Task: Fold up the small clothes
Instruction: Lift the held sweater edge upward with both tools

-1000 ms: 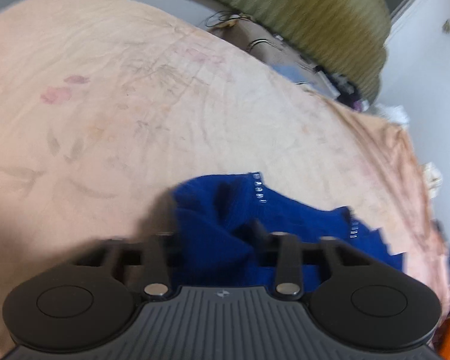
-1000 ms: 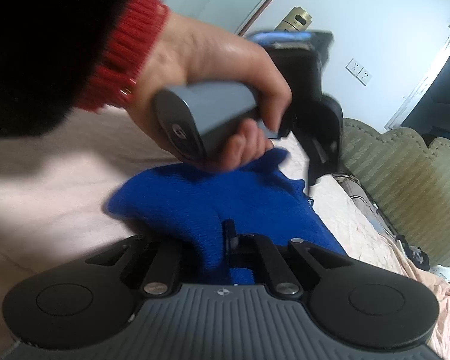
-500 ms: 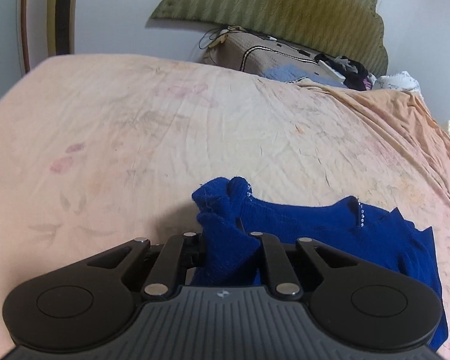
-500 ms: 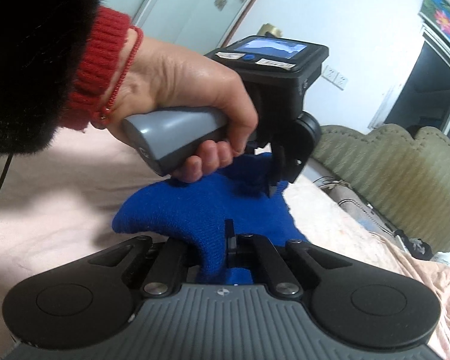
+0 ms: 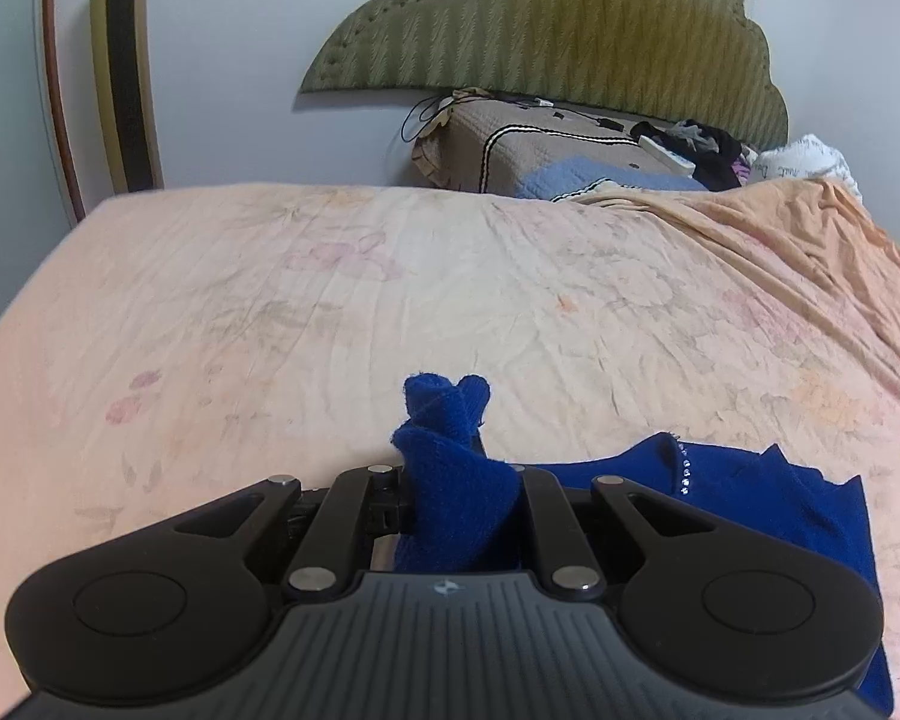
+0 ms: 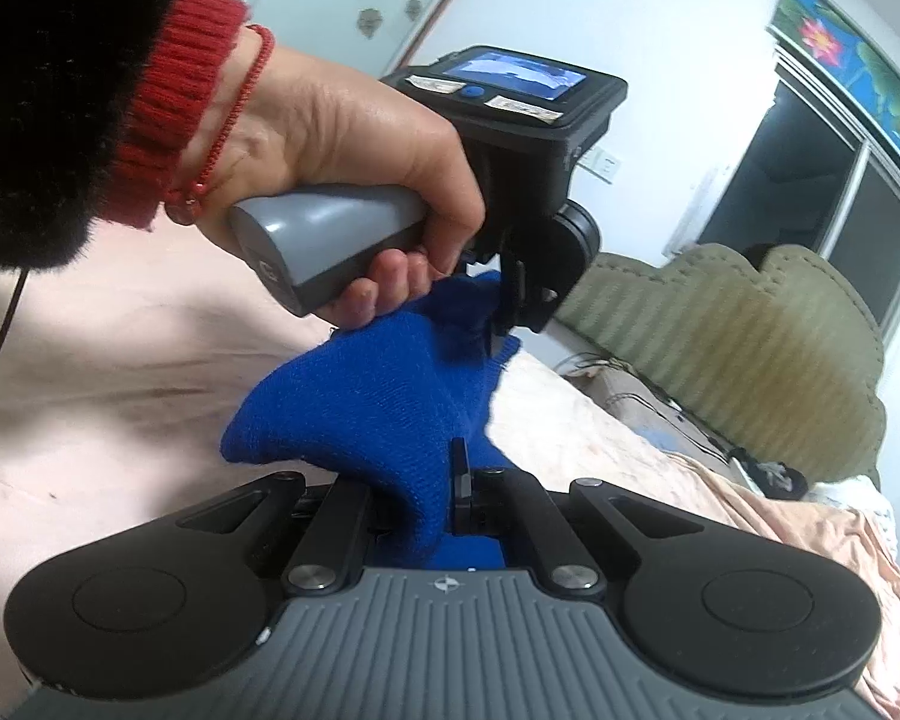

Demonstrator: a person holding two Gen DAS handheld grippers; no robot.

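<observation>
A small blue knit garment with a line of small studs hangs between my two grippers above the pink bed sheet. My left gripper is shut on a bunched blue edge that sticks up past its jaws. My right gripper is shut on another edge of the same garment. In the right wrist view the left gripper, held by a hand in a red cuff, grips the cloth just ahead. The fingertips of both grippers are hidden by the cloth.
A green padded headboard stands against the far wall. A brown quilt, a blue cloth and dark clutter lie at the head of the bed. An orange cover lies bunched at the right. A dark window shows in the right wrist view.
Both grippers have lifted the blue garment off the sheet. The left gripper has tilted up to face the headboard, and the cloth now hangs stretched between the two.
</observation>
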